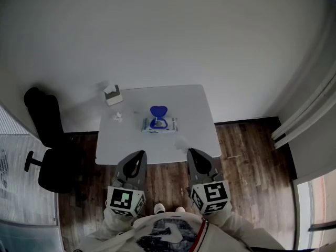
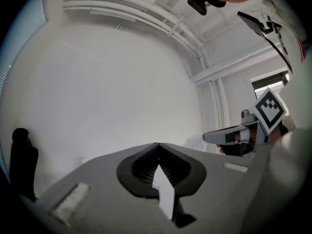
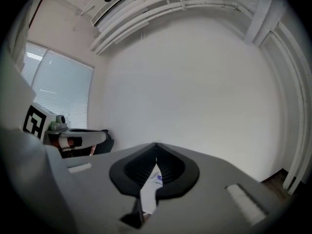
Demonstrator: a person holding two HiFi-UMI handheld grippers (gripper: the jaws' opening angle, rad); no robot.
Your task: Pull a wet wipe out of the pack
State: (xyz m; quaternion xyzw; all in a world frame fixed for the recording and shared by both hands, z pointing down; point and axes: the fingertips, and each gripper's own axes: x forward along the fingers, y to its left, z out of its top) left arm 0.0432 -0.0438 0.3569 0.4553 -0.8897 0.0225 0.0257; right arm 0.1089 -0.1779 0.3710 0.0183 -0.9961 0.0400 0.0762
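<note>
The wet wipe pack (image 1: 159,124) lies flat near the middle of the white table (image 1: 194,109), with its blue lid (image 1: 158,111) flipped open toward the far side. A sliver of the pack (image 3: 158,178) shows through the gap behind the right jaws. My left gripper (image 1: 140,154) and right gripper (image 1: 190,151) hover side by side at the table's near edge, short of the pack and touching nothing. In the left gripper view the left gripper (image 2: 157,145) has its jaws closed tip to tip on nothing. The right gripper (image 3: 156,145) looks the same in its own view.
A white box (image 1: 113,94) stands at the table's far left corner, with a crumpled white wipe (image 1: 116,116) near it. A black office chair (image 1: 50,140) stands left of the table. Wooden floor (image 1: 247,156) surrounds the table, with a white wall behind.
</note>
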